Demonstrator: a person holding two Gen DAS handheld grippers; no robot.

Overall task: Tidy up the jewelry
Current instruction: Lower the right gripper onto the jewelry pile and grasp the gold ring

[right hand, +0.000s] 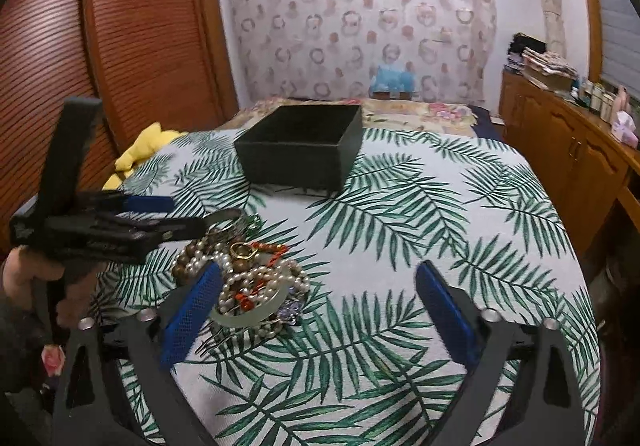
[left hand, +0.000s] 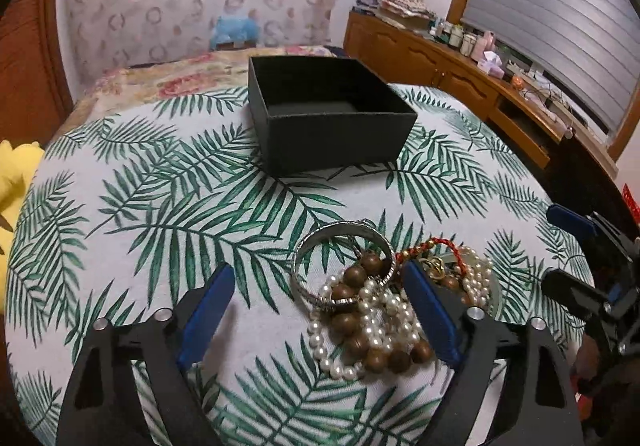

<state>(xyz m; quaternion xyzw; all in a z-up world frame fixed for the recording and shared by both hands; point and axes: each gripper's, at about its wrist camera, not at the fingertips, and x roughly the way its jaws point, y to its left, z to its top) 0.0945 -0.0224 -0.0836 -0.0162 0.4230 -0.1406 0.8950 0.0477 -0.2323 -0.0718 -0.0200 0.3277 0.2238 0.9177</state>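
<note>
— What's in our square black cardboard box [left hand: 332, 118]?
— Nothing; it sits open on the palm-leaf bedspread [left hand: 160, 206].
— And the tangled pile of pearl and wooden-bead jewelry [left hand: 376, 310]?
— Nearer us, between our left tongs [left hand: 320, 306], spread apart. Our right tongs [right hand: 320, 310] gape too.

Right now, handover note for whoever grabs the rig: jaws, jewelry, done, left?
Left gripper: jaws open, low over the jewelry pile, holding nothing.
Right gripper: jaws open, empty, at the pile's right edge.
Pile on the palm-print cloth: silver bangle, wooden beads, pearl strands, red cord, gold ring, pale bangle, all tangled.
Black box: open, behind the pile, appears empty.
Done: nothing boxed.
Left: every piece.
</note>
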